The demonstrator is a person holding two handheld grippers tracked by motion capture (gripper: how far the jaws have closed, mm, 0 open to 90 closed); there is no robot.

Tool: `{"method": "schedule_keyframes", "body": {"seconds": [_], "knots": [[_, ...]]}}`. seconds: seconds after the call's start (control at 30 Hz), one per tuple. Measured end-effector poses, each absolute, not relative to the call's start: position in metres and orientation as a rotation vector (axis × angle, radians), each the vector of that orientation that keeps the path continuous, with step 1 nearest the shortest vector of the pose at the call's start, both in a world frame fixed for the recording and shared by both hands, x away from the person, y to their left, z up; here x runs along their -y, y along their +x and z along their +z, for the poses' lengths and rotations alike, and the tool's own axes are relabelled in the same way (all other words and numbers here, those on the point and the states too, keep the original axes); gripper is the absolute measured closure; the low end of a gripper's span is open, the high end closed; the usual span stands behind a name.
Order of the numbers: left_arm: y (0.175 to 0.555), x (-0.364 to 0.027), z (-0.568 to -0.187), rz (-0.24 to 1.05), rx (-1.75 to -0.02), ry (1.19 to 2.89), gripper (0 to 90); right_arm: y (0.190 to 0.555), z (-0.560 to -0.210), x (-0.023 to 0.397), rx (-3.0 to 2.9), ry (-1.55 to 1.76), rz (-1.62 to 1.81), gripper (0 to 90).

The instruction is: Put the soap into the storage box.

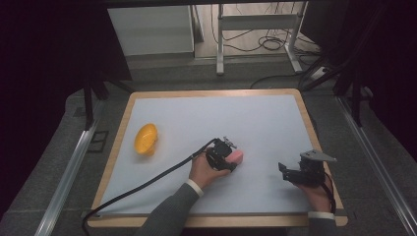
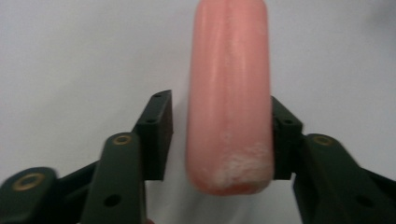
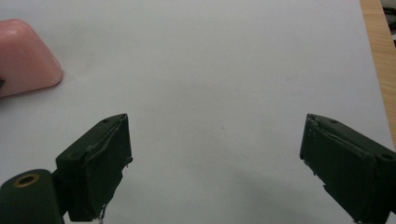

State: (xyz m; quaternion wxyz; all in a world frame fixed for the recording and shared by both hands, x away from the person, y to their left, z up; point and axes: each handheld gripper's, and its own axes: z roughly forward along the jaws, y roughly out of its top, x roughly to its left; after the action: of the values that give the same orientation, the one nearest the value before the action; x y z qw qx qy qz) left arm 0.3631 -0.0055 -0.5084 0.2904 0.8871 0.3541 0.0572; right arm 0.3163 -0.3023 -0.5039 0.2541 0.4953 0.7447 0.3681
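Inspector: State your left gripper [image 2: 219, 140].

Operator: My left gripper brackets a pink sausage-shaped block [image 2: 229, 98] lying on the white table mat [image 1: 265, 123]. The pad on one side touches the block; on the other side a narrow gap shows between pad and block. I do not count it as clamped.

Inspector: Location of the block?

Operator: Near the middle of the mat, toward my edge, its far end poking past the jaws.

Inspector: Right gripper [image 3: 215, 163]?

Operator: Released, jaws wide over bare mat, well apart from the block. A yellow bowl [image 1: 146, 139] sits far left.
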Motion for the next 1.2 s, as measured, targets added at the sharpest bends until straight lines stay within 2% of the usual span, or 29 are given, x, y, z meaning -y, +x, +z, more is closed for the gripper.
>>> {"method": "schedule_keyframes", "body": {"seconds": [0.07,0.17,0.47,1.2], "knots": [[0.363,0.006,-0.508,0.148,-0.936,2.368,59.2,0.316,-0.504,0.303,-2.02,1.344,1.002,8.6],[0.363,0.005,-0.508,0.148,-0.941,2.364,59.8,0.316,-0.504,0.302,-2.019,1.341,1.001,8.6],[0.366,0.001,-0.505,0.135,-0.939,2.349,60.2,0.316,-0.503,0.302,-2.015,1.338,0.999,8.6],[0.354,-0.011,-0.48,0.221,-0.881,2.289,60.3,0.316,-0.503,0.302,-2.013,1.338,1.0,8.6]]}}
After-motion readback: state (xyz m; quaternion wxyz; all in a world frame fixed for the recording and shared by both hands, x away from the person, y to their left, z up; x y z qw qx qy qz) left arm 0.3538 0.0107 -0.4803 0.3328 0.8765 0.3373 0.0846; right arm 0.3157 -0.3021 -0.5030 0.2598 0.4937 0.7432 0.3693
